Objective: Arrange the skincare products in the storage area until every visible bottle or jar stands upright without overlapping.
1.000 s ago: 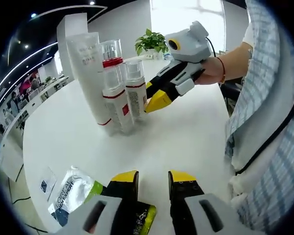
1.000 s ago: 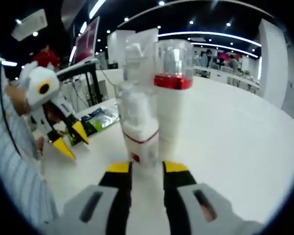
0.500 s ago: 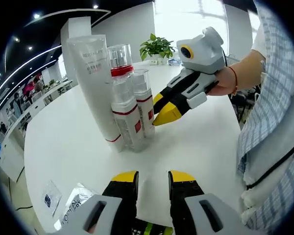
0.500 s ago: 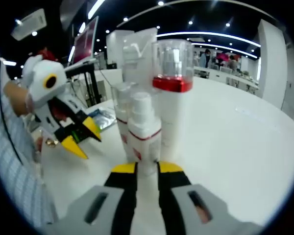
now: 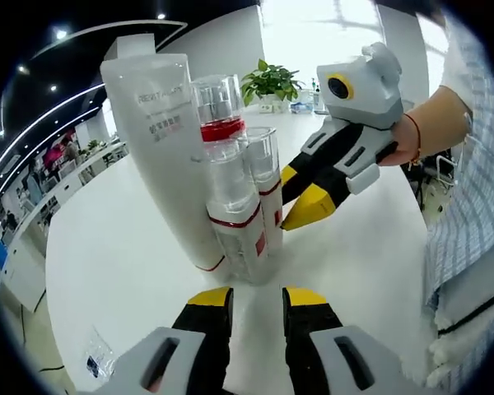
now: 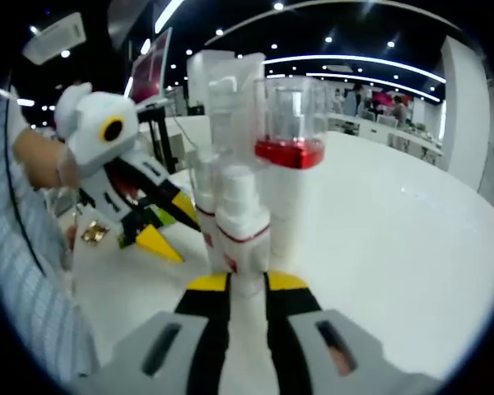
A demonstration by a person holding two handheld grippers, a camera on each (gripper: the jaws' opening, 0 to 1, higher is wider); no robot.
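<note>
The left gripper [image 5: 257,300] hangs over the round white table [image 5: 107,247] with its yellow-tipped jaws slightly apart and nothing between them. The right gripper [image 6: 247,284] has its jaws close together around the base of a small clear-capped white spray bottle with a red band [image 6: 241,230]; contact is unclear. That bottle stands upright in a tight cluster with a tall white tube [image 5: 169,156] and a red-collared pump bottle [image 5: 218,111]. Beyond lie a potted green plant [image 5: 272,82], white walls and ceiling spotlights.
</note>
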